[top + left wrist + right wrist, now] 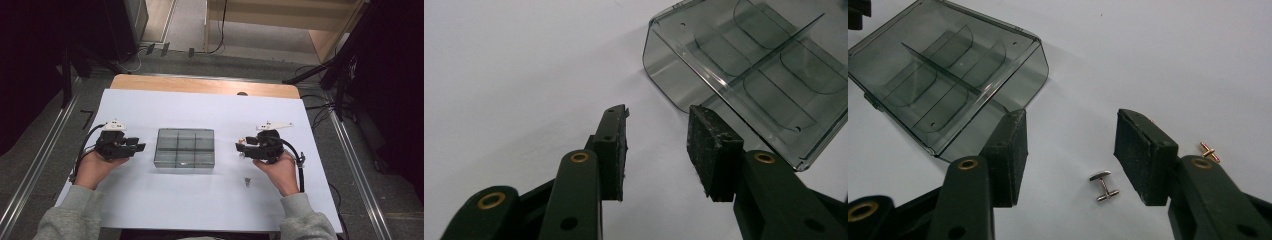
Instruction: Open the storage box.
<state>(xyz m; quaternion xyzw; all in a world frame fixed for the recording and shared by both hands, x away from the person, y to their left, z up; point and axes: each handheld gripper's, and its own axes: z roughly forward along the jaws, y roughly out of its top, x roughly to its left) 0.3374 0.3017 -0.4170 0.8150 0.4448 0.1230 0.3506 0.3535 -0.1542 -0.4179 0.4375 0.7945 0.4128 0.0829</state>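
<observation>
We see the box point(184, 148) in the middle of the counter point(210, 107). Our left gripper point(140, 147) is to its left, our right gripper point(239, 148) to its right. A cufflink point(247, 181) lies nearer, just right of the box.

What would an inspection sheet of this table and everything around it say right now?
Surface: white sheet over a wooden table, flat and clean.
Job's things: smoky clear divided box at centre, compartments look empty; silver cufflink and gold cufflink lying loose on the sheet.
Clutter: nothing seen.
Grippers: left gripper jaws apart, nothing between them, beside the box; right gripper jaws apart, pointing down toward the silver cufflink, not touching it.
Cables: one trails from each gripper; more lie on the floor beyond.
Surroundings: grey floor, metal rails, dark stands.
</observation>
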